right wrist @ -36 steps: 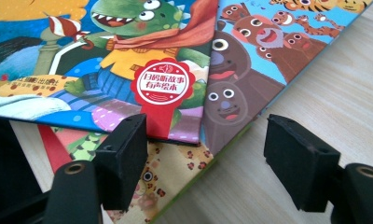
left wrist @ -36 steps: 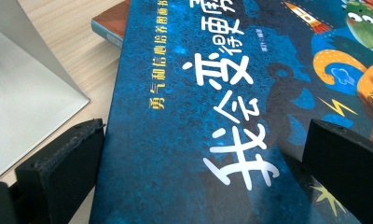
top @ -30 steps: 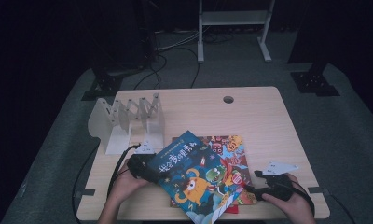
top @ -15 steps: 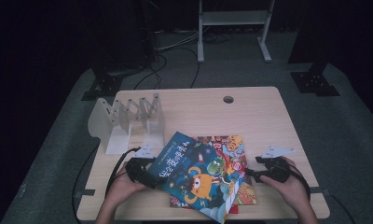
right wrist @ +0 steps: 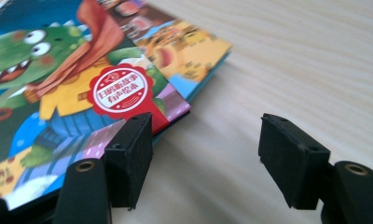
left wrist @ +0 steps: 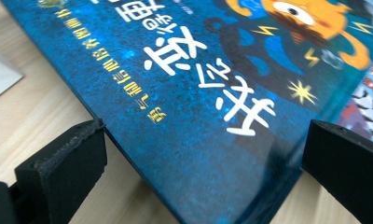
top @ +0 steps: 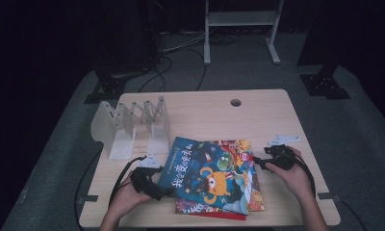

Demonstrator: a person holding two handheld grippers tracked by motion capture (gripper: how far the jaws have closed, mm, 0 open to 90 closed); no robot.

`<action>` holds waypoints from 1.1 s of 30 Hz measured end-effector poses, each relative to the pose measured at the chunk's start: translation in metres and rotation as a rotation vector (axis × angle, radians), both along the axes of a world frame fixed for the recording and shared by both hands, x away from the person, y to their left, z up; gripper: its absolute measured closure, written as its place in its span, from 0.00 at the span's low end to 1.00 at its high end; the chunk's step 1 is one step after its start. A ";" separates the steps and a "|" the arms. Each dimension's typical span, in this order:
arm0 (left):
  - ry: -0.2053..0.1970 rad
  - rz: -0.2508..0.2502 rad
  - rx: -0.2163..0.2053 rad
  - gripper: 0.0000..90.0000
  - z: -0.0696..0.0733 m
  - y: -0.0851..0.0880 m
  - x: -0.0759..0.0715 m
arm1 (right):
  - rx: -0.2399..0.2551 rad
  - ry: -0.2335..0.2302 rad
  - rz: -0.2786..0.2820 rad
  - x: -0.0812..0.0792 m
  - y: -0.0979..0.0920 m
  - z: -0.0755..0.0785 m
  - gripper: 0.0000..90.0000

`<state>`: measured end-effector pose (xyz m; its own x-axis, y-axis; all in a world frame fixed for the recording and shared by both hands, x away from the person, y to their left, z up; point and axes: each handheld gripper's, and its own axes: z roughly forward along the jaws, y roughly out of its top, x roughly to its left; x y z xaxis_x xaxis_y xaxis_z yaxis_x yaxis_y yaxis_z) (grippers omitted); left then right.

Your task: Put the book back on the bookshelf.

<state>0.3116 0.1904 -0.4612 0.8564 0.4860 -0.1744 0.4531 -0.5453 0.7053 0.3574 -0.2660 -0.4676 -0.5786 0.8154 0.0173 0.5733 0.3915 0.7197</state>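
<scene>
Blue picture book [top: 205, 175] tops a fanned stack of books [top: 238, 204] at the near middle of the pale wood bench [top: 267, 115], now sitting more squarely over the stack than half a second ago, when it hung off the near edge. Left gripper [top: 164, 191] has its jaws apart, straddling the blue book's near-left corner [left wrist: 222, 205]. Right gripper [top: 259, 161] has shifted inward to the stack's right edge; its jaws stand apart, one against the crocodile-cover book [right wrist: 82, 93]. White rack [top: 133, 125] stays at the back left.
</scene>
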 end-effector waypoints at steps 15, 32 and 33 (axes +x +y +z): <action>0.013 -0.059 -0.038 0.00 -0.003 -0.016 -0.006 | 0.045 -0.033 -0.032 0.017 0.004 0.010 0.37; -0.062 0.060 -0.074 0.00 0.002 0.000 -0.002 | 0.159 0.050 0.007 0.008 0.010 -0.002 0.37; -0.066 0.070 -0.077 0.00 0.002 0.002 -0.001 | 0.152 0.044 0.006 0.007 0.011 -0.002 0.37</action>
